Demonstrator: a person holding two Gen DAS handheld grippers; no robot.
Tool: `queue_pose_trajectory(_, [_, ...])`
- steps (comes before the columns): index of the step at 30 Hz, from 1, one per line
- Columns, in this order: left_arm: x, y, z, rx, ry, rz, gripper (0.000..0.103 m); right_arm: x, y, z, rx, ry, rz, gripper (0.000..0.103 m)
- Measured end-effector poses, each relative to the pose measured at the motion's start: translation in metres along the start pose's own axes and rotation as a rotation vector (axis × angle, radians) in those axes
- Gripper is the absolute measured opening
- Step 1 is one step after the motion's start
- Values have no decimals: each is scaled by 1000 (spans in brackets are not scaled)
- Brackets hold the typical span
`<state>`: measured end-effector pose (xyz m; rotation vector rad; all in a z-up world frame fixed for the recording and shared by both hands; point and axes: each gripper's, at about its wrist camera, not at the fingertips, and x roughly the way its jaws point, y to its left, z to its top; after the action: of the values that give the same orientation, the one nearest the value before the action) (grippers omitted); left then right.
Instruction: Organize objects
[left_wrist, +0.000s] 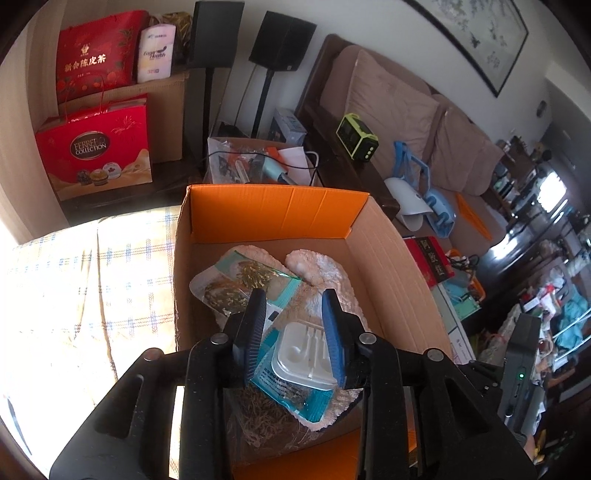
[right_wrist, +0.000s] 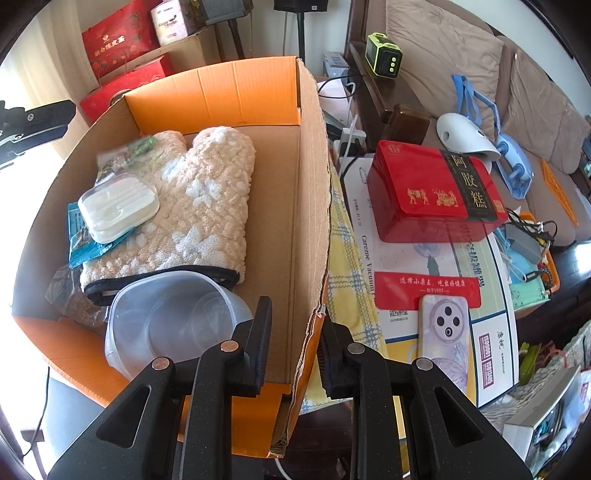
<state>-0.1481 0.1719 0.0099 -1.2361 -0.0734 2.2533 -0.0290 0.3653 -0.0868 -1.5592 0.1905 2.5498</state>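
A: Where is the cardboard box open to entry?

B: From above only. Its right wall stands between the right gripper's fingers, and the orange back flap rises at the far end.

A: And the floor inside?

B: Bare cardboard along the right wall. The left and middle are taken by the cream mitt, the white case on the teal packets, and the clear tub at the near end.

A: Outside?

B: Right of the box, the red tin and phone crowd the table.
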Motion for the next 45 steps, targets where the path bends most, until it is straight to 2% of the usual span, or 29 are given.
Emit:
queue_pose_trajectory(4, [-13,1,-2,14,-23,12,45,0,0,0,0,0,0,23])
queue_pose_trajectory(9, [-29,2,-7,41,-46,26,49,0,1,0,5,1,4,24])
queue_pose_trajectory(12, [-38,5,-13,43,-54,39,56,-2,0,0,7,-4,3,24])
queue_pose_trajectory(16, [-51,11,-20,42,-76,80,57,-8,0,-1,11,-12,1,24])
queue_pose_trajectory(17, [-55,14,-21,40,-84,90,59,-9,0,-1,11,-15,-1,24])
queue_pose_trajectory(18, [-59,16,-23,36,-94,97,68,-11,-1,-1,12,-18,-2,24])
queue_pose_trajectory(19, [-64,19,-26,30,-107,104,73,-12,-1,-1,14,-21,-4,26])
queue_pose_trajectory(24, [-93,35,-35,-3,-154,121,73,-25,0,-5,15,-53,-37,40])
queue_pose_trajectory(26, [-107,39,-38,-8,-178,144,80,-31,0,-7,17,-70,-45,45])
queue_pose_trajectory(27, [-115,42,-39,-12,-196,160,89,-34,0,-8,17,-77,-44,45])
queue_pose_trajectory(28, [-124,43,-42,-15,-221,174,93,-38,0,-9,18,-85,-38,46])
queue_pose_trajectory(29, [-133,45,-45,-15,-243,187,94,-41,0,-9,19,-94,-32,48])
queue_pose_trajectory(31, [-148,47,-50,-14,-270,211,96,-49,0,-10,27,-118,-29,62])
queue_pose_trajectory(34, [-164,51,-59,-20,-288,235,103,-62,4,-12,30,-163,-18,67])
queue_pose_trajectory(39, [-179,54,-79,-23,-283,275,103,-83,19,-15,16,-216,-1,74])
queue_pose_trajectory(42, [-180,53,-93,-16,-271,300,103,-96,28,-17,6,-250,11,82])
queue_pose_trajectory(45, [-180,50,-105,-13,-260,317,103,-108,38,-21,-3,-274,28,84])
